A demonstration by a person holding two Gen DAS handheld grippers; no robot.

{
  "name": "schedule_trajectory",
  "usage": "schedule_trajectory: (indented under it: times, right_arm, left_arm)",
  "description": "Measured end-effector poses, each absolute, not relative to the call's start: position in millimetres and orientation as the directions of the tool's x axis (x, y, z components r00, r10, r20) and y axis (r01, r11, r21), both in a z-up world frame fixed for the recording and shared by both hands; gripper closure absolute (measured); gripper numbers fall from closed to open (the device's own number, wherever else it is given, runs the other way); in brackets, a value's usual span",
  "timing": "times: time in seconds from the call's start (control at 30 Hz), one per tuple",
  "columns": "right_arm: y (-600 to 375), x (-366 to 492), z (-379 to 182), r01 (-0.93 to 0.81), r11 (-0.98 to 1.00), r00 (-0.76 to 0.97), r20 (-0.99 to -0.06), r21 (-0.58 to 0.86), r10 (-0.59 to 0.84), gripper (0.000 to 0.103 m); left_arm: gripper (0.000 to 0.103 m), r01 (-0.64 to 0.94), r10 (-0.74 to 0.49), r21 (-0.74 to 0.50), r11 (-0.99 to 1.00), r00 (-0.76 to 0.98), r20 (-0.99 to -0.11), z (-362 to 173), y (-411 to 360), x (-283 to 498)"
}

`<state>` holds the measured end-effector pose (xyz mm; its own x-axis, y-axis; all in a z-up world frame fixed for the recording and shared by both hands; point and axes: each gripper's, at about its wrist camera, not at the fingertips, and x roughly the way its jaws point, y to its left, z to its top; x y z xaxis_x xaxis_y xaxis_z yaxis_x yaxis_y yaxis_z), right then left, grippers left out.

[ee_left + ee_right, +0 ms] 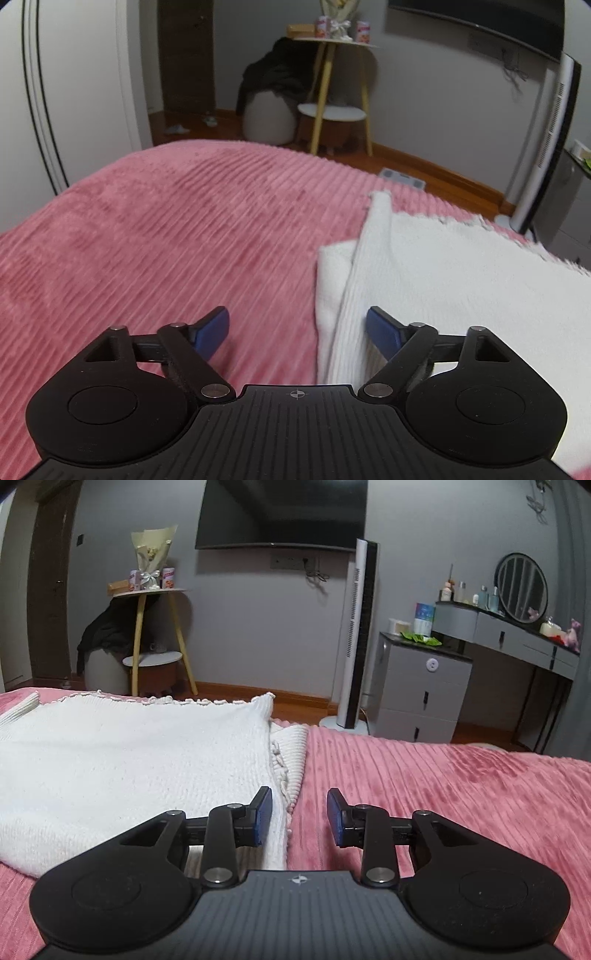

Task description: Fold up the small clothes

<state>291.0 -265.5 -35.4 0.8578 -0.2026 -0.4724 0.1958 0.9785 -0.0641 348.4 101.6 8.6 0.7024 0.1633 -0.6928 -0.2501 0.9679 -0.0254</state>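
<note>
A white knitted garment (461,280) lies flat on the pink ribbed bedspread (166,236), with a ribbed sleeve folded in along its left edge. My left gripper (297,328) is open and empty, low over the garment's left edge; its right fingertip (380,328) is over the white sleeve, its left one over the bedspread. In the right wrist view the garment (129,760) fills the left half. My right gripper (299,819) is open and empty, straddling the garment's right edge, left fingertip (263,818) over the knit, right one over the pink bedspread (461,797).
Beyond the bed's far edge stand a round two-tier side table (155,627) with a bouquet, a dark coat on a pouf (269,107), a tall tower fan (356,635), grey drawers (421,694) and a vanity desk (524,638). A TV (280,513) hangs on the wall.
</note>
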Motion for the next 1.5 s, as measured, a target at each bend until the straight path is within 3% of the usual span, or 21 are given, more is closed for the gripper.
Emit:
schedule_trajectory:
  times: [0.23,0.53,0.67,0.7,0.83,0.97,1.17,1.27,1.3,1.47,1.5]
  right_arm:
    - [-259.0,278.8,-26.8,0.152,0.988,0.878,-0.455,-0.033,-0.15,0.07]
    - [-246.2,279.2,-34.8,0.079,0.996,0.875,-0.476,-0.039,-0.088,0.07]
    - [-254.4,285.1,-41.5,0.122,0.99,0.849,-0.51,-0.069,-0.14,0.068]
    - [-259.8,286.5,-41.4,0.155,0.986,0.842,-0.512,-0.069,-0.168,0.063]
    - [-271.1,288.4,-38.5,0.219,0.975,0.826,-0.526,-0.032,-0.203,0.061]
    - [-262.7,282.0,-32.2,0.176,0.984,0.858,-0.489,-0.007,-0.156,0.061]
    - [-247.1,274.5,-23.7,0.073,0.997,0.899,-0.434,0.01,-0.061,0.058]
    - [-240.6,273.4,-24.6,0.043,0.999,0.902,-0.431,-0.001,-0.04,0.058]
    - [-239.4,273.3,-24.9,0.04,0.999,0.901,-0.431,-0.006,-0.039,0.058]
    - [-235.0,273.1,-22.7,0.019,1.0,0.908,-0.417,-0.012,-0.023,0.058]
    - [-232.4,271.5,-22.7,0.009,1.0,0.91,-0.414,-0.02,-0.016,0.059]
  left_arm:
    - [0.015,-0.178,0.099,-0.032,0.984,0.681,-0.726,3.4,91.1,329.0]
    - [0.015,-0.148,-0.001,-0.132,0.98,0.661,-0.75,-13.8,91.5,330.6]
    - [0.014,-0.198,-0.057,-0.239,0.951,0.646,-0.761,-21.2,106.2,334.1]
    - [0.014,-0.217,-0.066,-0.264,0.94,0.644,-0.762,-22.1,110.5,334.1]
    - [0.016,-0.217,-0.086,-0.287,0.933,0.641,-0.762,-23.5,116.2,334.9]
    - [0.016,-0.235,-0.056,-0.272,0.933,0.652,-0.756,-18.7,120.0,333.2]
    - [0.018,-0.228,-0.134,-0.349,0.909,0.633,-0.763,-26.1,127.6,333.9]
    - [0.036,-0.217,-0.182,-0.399,0.891,0.635,-0.751,-25.2,127.6,336.9]
    - [0.048,-0.203,-0.208,-0.421,0.884,0.635,-0.744,-24.9,127.4,338.8]
    - [0.058,-0.225,-0.211,-0.432,0.873,0.624,-0.752,-25.1,124.8,349.3]
    - [0.064,-0.228,-0.21,-0.431,0.873,0.622,-0.754,-23.5,124.1,350.8]
